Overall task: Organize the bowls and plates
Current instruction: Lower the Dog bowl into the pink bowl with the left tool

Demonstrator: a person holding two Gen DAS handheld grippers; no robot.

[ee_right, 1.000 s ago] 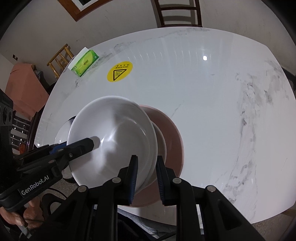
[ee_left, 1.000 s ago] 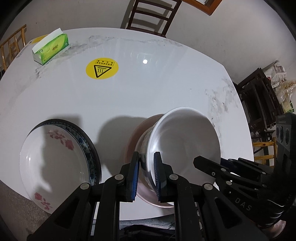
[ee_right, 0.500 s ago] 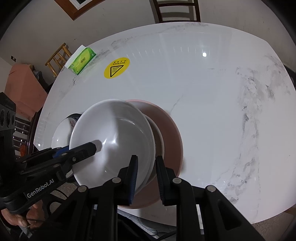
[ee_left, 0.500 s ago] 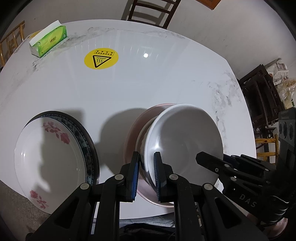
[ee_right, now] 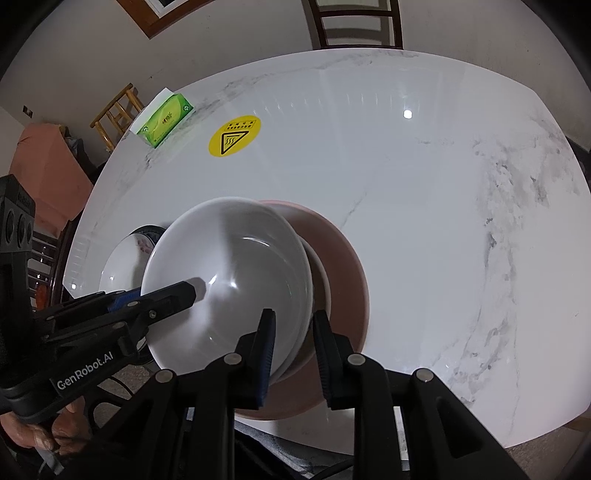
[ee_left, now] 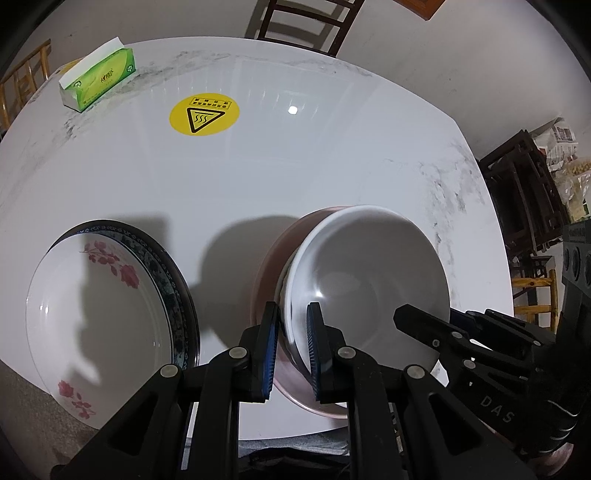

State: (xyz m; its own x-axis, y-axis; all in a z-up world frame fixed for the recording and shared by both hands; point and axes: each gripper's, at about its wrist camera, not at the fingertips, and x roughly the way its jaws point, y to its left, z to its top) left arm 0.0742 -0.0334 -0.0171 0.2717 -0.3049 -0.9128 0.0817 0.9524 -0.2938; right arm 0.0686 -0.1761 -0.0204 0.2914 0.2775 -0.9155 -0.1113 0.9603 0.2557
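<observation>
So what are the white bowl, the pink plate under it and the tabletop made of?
White bowl: probably glazed ceramic or melamine; smooth and glossy with sharp light glints.
Pink plate: looks like matte-glazed ceramic or plastic; even colour, duller sheen.
Tabletop: polished marble or a marble-look slab; white with grey veins, mirroring a lamp.

Tissue box [ee_left: 98,79], yellow sticker [ee_left: 204,116] (heat warning), chair [ee_left: 306,20]

Both views are taken from close above the near edge of the white bench [ee_left: 295,177], looking steeply down and forward along each tool's jaws. The left wrist view is set left of the white bowl [ee_left: 369,280], the right wrist view right of it. The bowl, yellow sticker [ee_right: 235,135] and tissue box [ee_right: 165,119] are shared.
</observation>
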